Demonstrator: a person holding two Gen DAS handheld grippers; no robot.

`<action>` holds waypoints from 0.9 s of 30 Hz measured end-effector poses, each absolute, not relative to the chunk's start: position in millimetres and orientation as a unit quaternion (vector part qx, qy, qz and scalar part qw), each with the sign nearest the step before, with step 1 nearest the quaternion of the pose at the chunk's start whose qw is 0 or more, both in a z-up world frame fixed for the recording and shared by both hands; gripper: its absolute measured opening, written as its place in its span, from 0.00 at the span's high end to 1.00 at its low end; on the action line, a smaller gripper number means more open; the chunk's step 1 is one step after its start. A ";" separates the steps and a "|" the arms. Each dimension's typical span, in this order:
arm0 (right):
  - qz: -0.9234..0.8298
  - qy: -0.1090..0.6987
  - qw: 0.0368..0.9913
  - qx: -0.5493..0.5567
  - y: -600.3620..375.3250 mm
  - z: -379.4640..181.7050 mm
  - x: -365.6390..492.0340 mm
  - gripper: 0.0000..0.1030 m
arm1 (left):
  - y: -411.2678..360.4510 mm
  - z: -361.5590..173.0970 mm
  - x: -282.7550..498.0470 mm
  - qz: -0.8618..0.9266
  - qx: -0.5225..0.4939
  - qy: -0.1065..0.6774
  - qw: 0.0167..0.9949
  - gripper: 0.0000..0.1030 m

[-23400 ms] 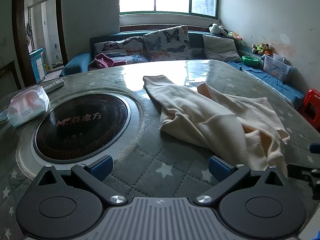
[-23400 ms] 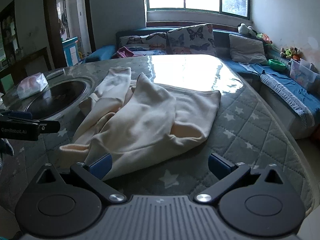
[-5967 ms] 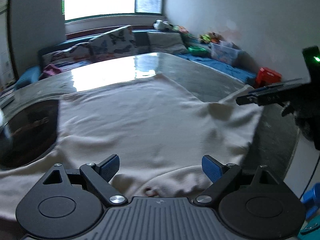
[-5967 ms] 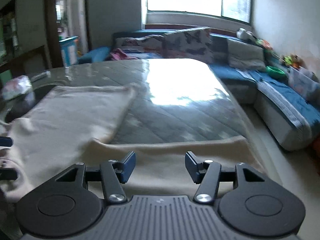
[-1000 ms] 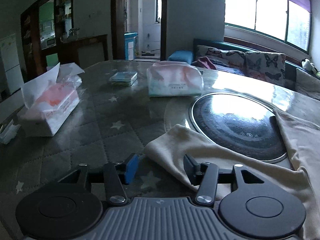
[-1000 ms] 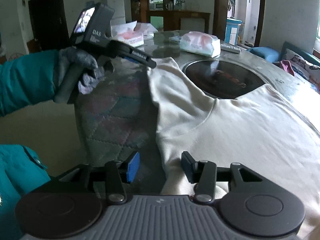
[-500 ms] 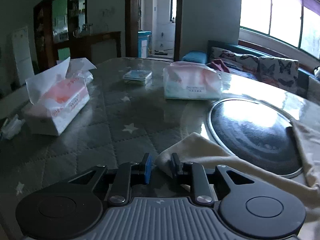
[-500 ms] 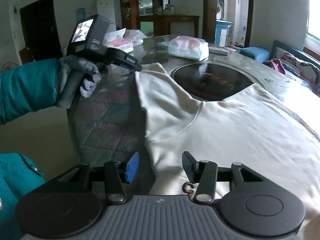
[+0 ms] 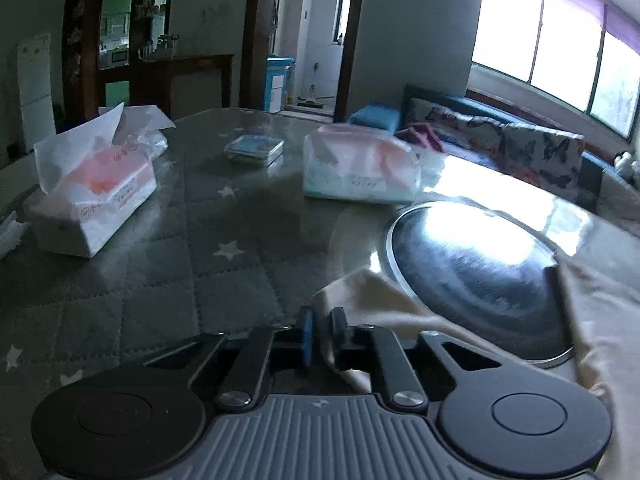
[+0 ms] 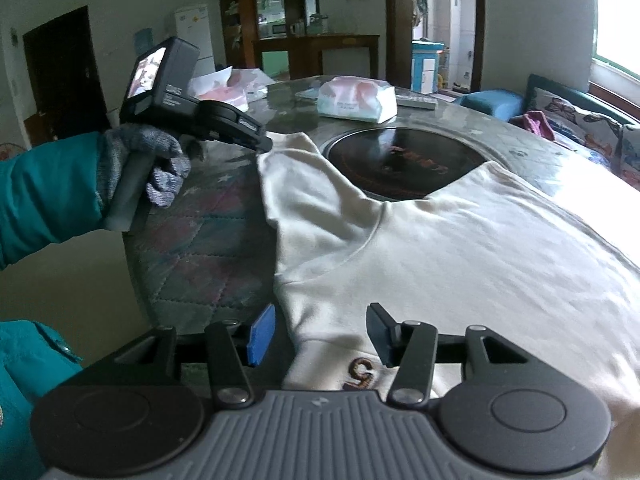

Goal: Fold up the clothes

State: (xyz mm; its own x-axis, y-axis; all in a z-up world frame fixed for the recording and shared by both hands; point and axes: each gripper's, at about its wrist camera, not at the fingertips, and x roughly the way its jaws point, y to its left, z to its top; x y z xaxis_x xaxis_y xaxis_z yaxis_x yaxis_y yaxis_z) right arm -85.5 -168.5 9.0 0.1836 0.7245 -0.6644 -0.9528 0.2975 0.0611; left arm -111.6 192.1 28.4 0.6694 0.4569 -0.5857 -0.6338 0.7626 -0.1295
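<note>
A cream long-sleeved shirt [image 10: 440,240] lies spread flat on the quilted grey table [image 10: 192,240]. Its left sleeve [image 9: 372,300] runs toward the table's edge. My left gripper [image 9: 322,334] is shut on the end of that sleeve, with cloth pinched between the blue pads. The right wrist view shows that same left gripper [image 10: 262,145] held by a gloved hand [image 10: 160,168], its tip at the cuff. My right gripper [image 10: 320,334] is open and low over the shirt's near edge. Cloth with a brown embroidered mark [image 10: 360,372] lies between its jaws, clear of both pads.
A round black hob [image 9: 472,268] is set in the table, partly under the shirt. An open tissue pack [image 9: 92,196], a second tissue pack [image 9: 360,172] and a small flat box [image 9: 254,150] stand beyond. A sofa with cushions [image 9: 520,140] lines the window wall. The table edge [image 10: 136,280] drops off left.
My left gripper's jaws came together on the sleeve end, which had lain loose between them. The right gripper shifted slightly over the shirt, so the brown mark now shows between its jaws.
</note>
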 end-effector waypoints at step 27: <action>0.461 0.338 0.818 -0.059 -244.8 3.8 -38.6 0.50 | -37.5 109.4 -89.2 -0.122 -0.075 0.219 0.965 0.84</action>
State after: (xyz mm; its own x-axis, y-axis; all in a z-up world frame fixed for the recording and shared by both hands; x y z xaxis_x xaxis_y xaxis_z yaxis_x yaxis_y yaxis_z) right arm -38.6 -244.8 3.8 0.3464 0.7143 -0.6081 -0.7938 0.5687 0.2158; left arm -89.2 -37.5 109.4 0.8743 -0.2680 -0.4046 0.2028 0.9592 -0.1973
